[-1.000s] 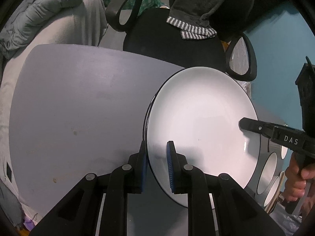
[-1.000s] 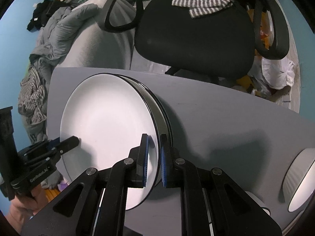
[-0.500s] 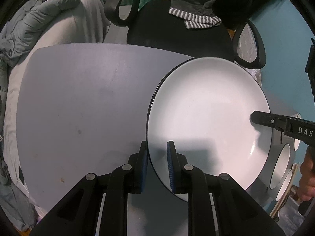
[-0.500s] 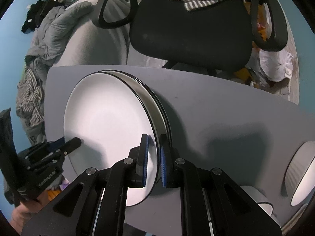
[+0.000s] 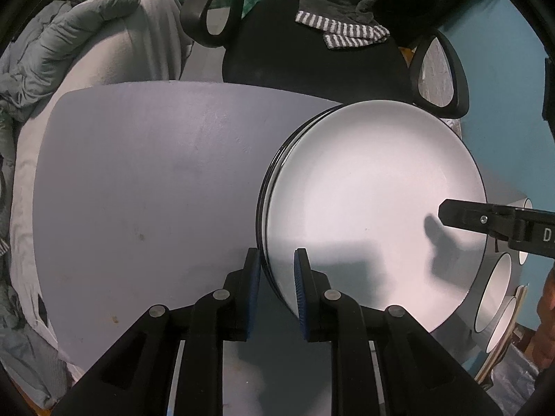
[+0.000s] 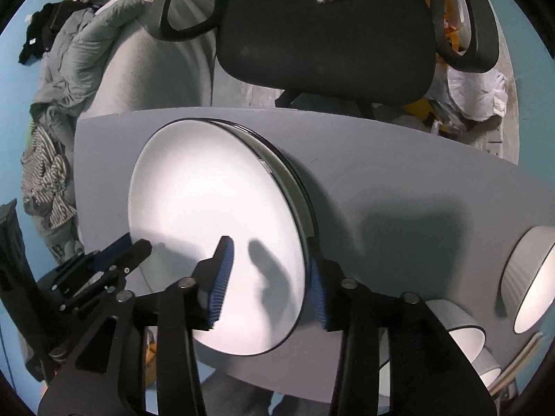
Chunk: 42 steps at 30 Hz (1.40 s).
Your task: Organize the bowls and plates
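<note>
A stack of white plates (image 5: 374, 208) with black rims lies on the grey table (image 5: 156, 190), toward its right end as the left wrist camera shows it, with its far rim reaching the table's far edge. The left claw (image 5: 277, 287) pinches the near-left rim of the stack, its blue pads narrow and pressed on the rim. The right claw (image 6: 267, 277) has just been opening: its jaws now stand apart, the left pad over the top plate's white face and the right pad outside the rim, so the plate edge sits between them without being pressed. In the right wrist view, white bowls (image 6: 534, 284) with ribbed grey sides stand at the table's right end, well apart from the plates. A black office chair (image 6: 326, 34) stands beyond the table's far edge.
</note>
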### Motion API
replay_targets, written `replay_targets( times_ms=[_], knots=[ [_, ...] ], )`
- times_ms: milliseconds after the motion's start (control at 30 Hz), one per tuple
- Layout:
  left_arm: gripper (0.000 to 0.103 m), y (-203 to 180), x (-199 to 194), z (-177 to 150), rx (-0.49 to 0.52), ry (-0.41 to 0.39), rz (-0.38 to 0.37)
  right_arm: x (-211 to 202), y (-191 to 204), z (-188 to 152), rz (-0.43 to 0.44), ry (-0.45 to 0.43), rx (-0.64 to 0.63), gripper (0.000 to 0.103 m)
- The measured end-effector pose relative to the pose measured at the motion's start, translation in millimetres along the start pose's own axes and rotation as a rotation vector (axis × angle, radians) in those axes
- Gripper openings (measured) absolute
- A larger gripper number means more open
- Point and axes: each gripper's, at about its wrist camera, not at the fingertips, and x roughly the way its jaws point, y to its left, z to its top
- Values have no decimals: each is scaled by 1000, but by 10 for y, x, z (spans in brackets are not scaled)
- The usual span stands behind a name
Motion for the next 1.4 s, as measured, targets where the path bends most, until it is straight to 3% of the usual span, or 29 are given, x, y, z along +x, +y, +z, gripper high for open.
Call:
replay_targets(
  times_ms=[33,67,133,267,433,500,567,767,833,1400],
  knots=[
    [18,-1,-1,4,-1,2,-3,-9,18,2,-12,-3,-1,46],
    [18,4,1,3,-1,1,-5,-21,26,7,-39,-9,-3,54],
    [18,7,-14,-1,-1,-2,-9,-52,49,23,-104,-26,-17,56],
    [20,7,-72,-16,5,-18,0,-66,46,28,-99,-20,-28,55],
    [32,-26,-220,-67,28,-57,25,-146,106,-40,-164,-69,-62,55],
    [35,-45,-276,-82,42,-67,33,-189,132,-95,-183,-93,-75,62],
    [42,-69,-358,-116,52,-80,49,-241,178,-146,-201,-122,-90,68],
    [63,-168,-667,-244,72,-172,51,-463,265,-341,-261,-200,-143,69],
    [68,-224,-764,-287,84,-195,41,-537,261,-407,-268,-222,-138,69],
    [79,-654,-1472,-653,231,-338,21,-1295,252,-1086,-222,-428,-69,69]
  ],
)
